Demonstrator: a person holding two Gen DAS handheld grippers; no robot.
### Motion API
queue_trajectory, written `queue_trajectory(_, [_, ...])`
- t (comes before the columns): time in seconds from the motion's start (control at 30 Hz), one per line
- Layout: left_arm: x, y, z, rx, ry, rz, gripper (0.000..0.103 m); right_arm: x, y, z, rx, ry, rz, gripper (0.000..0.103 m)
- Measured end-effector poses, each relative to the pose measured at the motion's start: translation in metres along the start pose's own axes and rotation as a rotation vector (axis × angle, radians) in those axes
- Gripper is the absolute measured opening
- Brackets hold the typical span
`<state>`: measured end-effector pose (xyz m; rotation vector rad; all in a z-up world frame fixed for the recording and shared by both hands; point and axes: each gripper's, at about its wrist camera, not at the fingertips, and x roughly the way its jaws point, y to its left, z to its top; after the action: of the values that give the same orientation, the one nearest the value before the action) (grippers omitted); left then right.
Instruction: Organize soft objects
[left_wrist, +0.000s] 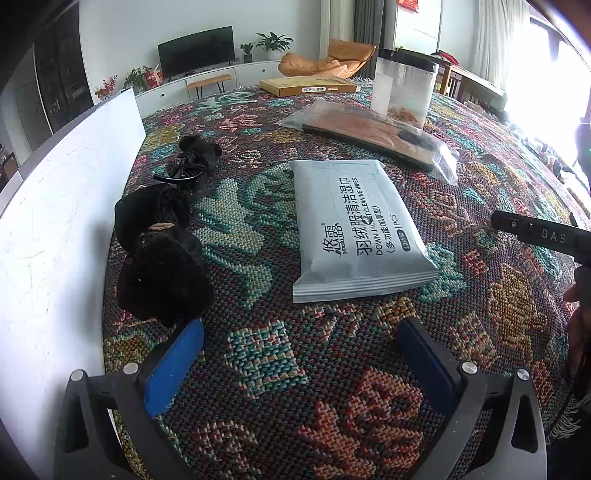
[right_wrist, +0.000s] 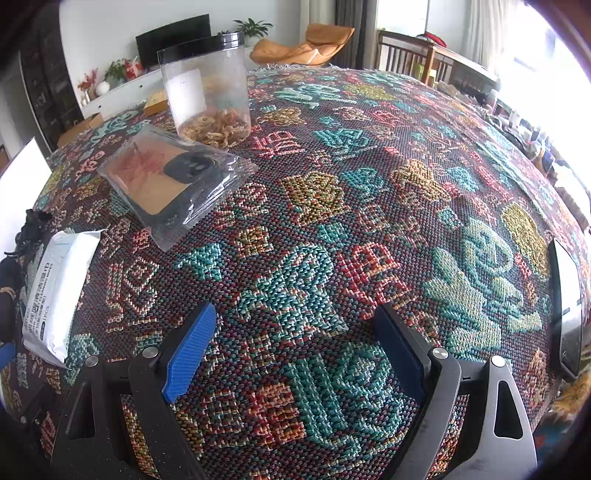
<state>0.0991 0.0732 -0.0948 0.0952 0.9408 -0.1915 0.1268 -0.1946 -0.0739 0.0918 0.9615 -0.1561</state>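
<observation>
A grey pack of wet wipes (left_wrist: 354, 225) lies flat on the patterned cloth, just ahead of my left gripper (left_wrist: 301, 328), which is open and empty. A black fuzzy bundle tied with a band (left_wrist: 159, 254) lies at the left beside my left fingertip. A smaller black fabric item with a clip (left_wrist: 194, 160) lies behind it. My right gripper (right_wrist: 295, 317) is open and empty over bare cloth. The wipes pack (right_wrist: 59, 291) shows at its far left.
A white board (left_wrist: 55, 229) stands along the left edge. A clear bag with an orange and black item (right_wrist: 173, 181) and a clear jar with a black lid (right_wrist: 208, 88) sit further back. A phone (right_wrist: 567, 310) lies at the right. A yellow box (left_wrist: 308, 86) is far back.
</observation>
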Motion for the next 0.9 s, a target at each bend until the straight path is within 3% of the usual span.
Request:
queue_trajectory(0.2, [0.0, 0.004, 0.005, -0.003, 0.024, -0.022, 0.103, 0.0, 0.0, 0.0, 0.0, 0.0, 0.0, 0.089])
queue_trajectory(0.27, [-0.006, 0.013, 0.008, -0.066, 0.04, -0.085, 0.102, 0.0, 0.0, 0.0, 0.0, 0.0, -0.001, 0.089])
queue_trajectory(0.37, [-0.021, 0.031, 0.018, -0.224, -0.004, -0.219, 0.102, 0.0, 0.0, 0.0, 0.0, -0.001, -0.001, 0.089])
queue_trajectory(0.47, [-0.022, 0.016, 0.043, -0.193, -0.002, -0.235, 0.102, 0.0, 0.0, 0.0, 0.0, 0.0, 0.0, 0.089])
queue_trajectory(0.63, [0.016, -0.027, 0.084, -0.02, 0.104, -0.185, 0.103, 0.0, 0.0, 0.0, 0.0, -0.001, 0.0, 0.089])
queue_trajectory(0.77, [0.05, -0.048, 0.083, 0.103, 0.184, -0.007, 0.103, 0.0, 0.0, 0.0, -0.001, -0.001, 0.0, 0.089])
queue_trajectory(0.9, [0.053, -0.029, 0.087, 0.021, 0.147, 0.059, 0.102, 0.0, 0.0, 0.0, 0.0, -0.001, -0.001, 0.089])
